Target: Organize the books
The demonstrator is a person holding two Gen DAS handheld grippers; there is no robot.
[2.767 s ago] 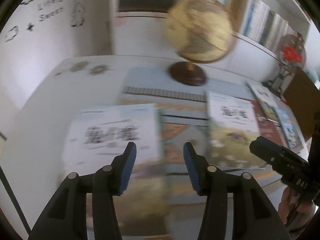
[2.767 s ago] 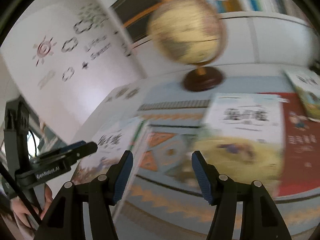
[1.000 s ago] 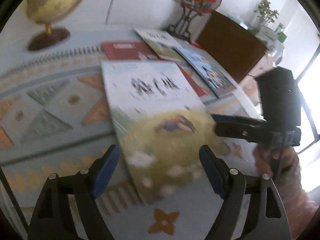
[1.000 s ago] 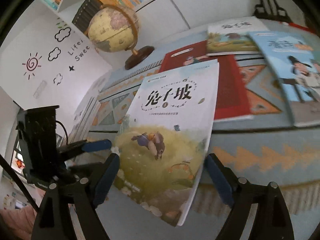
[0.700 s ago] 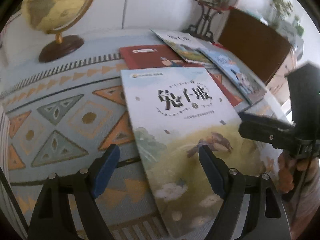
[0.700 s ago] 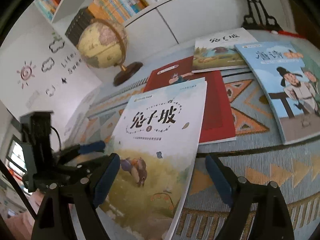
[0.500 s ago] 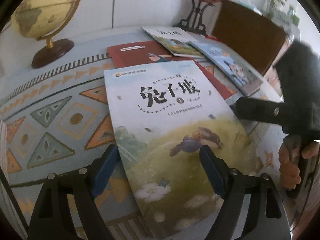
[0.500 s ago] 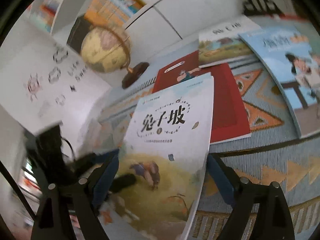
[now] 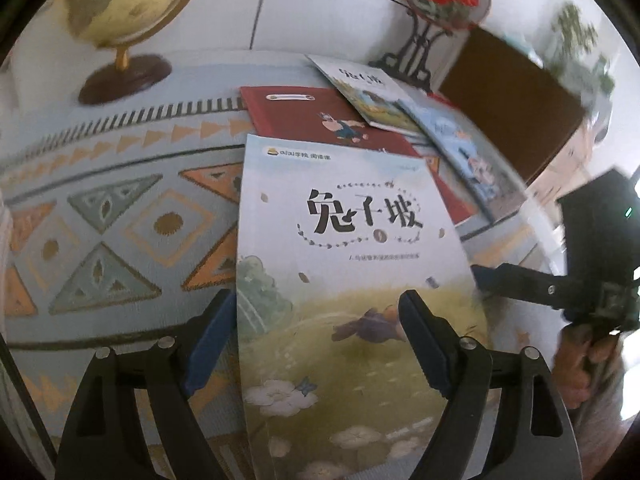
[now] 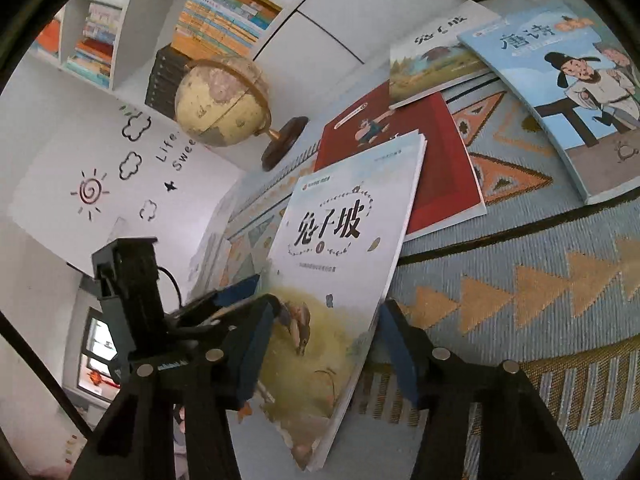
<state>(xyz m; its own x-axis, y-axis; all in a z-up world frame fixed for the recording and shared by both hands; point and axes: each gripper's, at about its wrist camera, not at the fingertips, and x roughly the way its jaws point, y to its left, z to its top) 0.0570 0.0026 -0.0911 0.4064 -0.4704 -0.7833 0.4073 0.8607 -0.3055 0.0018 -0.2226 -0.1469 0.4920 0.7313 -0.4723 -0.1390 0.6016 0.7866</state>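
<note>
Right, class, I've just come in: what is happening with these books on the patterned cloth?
A person holds a claw in each hand, tidying picture books. The right claw is closing around the near end of the white rabbit book, which overlaps the red book. The left claw straddles its other edge, open. Two more books lie beyond.

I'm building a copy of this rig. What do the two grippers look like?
Both the left gripper and the right gripper have black plastic fingers with blue pads and silver screw heads. The left gripper carries a boxy black module with a black cable.

Black hand-held gripper (image 9: 316, 328) (blue pads (image 9: 208, 336))
</note>
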